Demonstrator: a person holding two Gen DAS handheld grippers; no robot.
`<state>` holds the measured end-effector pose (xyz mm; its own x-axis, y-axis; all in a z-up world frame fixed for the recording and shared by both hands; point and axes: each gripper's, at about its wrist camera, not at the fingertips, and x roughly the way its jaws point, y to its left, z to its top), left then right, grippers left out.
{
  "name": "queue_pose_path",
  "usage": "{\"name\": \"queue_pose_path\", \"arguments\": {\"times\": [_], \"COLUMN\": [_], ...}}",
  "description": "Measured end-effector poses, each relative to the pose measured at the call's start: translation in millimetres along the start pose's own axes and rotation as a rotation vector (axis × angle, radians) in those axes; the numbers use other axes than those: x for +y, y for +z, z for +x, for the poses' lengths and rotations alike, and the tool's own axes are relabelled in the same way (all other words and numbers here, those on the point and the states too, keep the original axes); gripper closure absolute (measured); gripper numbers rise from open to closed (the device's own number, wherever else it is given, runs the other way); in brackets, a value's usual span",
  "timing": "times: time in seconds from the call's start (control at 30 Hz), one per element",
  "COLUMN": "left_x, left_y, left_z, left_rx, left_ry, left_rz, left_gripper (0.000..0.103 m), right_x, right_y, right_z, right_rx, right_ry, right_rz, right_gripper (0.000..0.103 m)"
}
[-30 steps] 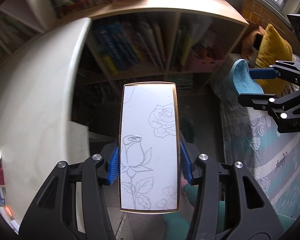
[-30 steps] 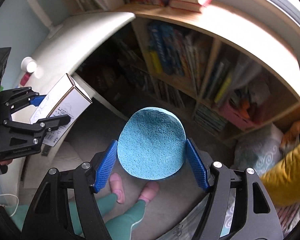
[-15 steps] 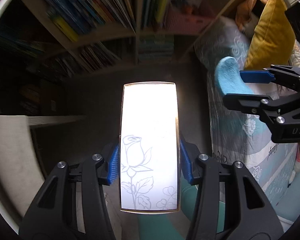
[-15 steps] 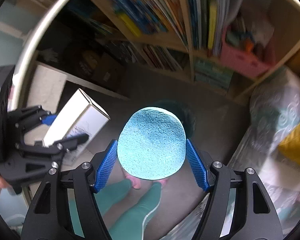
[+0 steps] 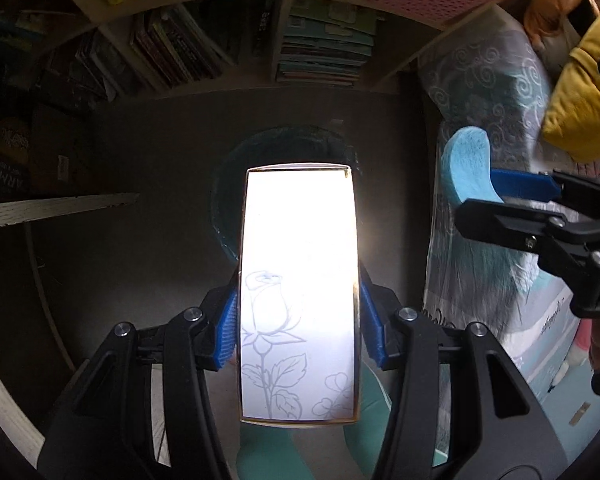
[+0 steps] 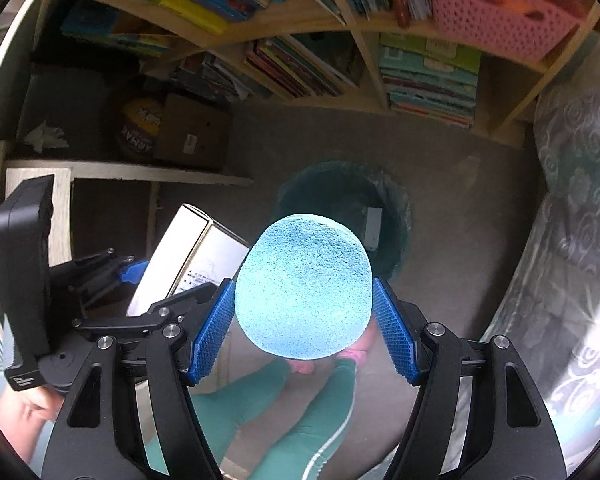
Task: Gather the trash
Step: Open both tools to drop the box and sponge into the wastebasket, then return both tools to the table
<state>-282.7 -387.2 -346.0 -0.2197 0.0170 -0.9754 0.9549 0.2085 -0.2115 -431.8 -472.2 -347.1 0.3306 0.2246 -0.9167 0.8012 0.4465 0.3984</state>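
Above the trash bin (image 6: 341, 216), the left gripper (image 5: 298, 320) clamps a light, stiff carton (image 5: 298, 288) by its sides — the right gripper (image 6: 303, 320) squeezes a soft sponge (image 6: 303, 286).

below us the grey floor (image 6: 439, 168) carries a round dark teal bin (image 6: 341, 216), with a wooden bookshelf (image 6: 363, 40) standing behind it. we see a brown cardboard box (image 6: 192, 132) on the floor under a pale ledge, and a patterned bed (image 6: 571, 208) alongside.
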Motion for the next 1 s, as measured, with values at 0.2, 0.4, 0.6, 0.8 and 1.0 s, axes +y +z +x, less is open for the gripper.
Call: {"name": "queue_pose_path", "arguments": {"times": [0.2, 0.4, 0.6, 0.8, 1.0], "left_x": [4, 8, 16, 20, 30], "left_y": [3, -9, -25, -44, -74], "left_z": [16, 5, -32, -93, -174], "left_rx": [0.021, 0.012, -0.033, -0.115, -0.248], "left_ry": [0.008, 0.017, 0.002, 0.015, 0.039], "left_rz": [-0.031, -0.039, -0.066, -0.076, -0.097], "left_gripper": [0.024, 0.024, 0.024, 0.024, 0.024], "right_x": [-5, 2, 20, 55, 116], "right_y": [2, 0, -2, -5, -6], "right_z": [8, -1, -28, -67, -123], "right_rx": [0.007, 0.001, -0.026, -0.053, -0.110], "right_ry": [0.011, 0.010, 0.007, 0.022, 0.118], "right_rz": [0.013, -0.013, -0.058, -0.125, -0.253], "right_gripper": [0.024, 0.024, 0.024, 0.024, 0.023]}}
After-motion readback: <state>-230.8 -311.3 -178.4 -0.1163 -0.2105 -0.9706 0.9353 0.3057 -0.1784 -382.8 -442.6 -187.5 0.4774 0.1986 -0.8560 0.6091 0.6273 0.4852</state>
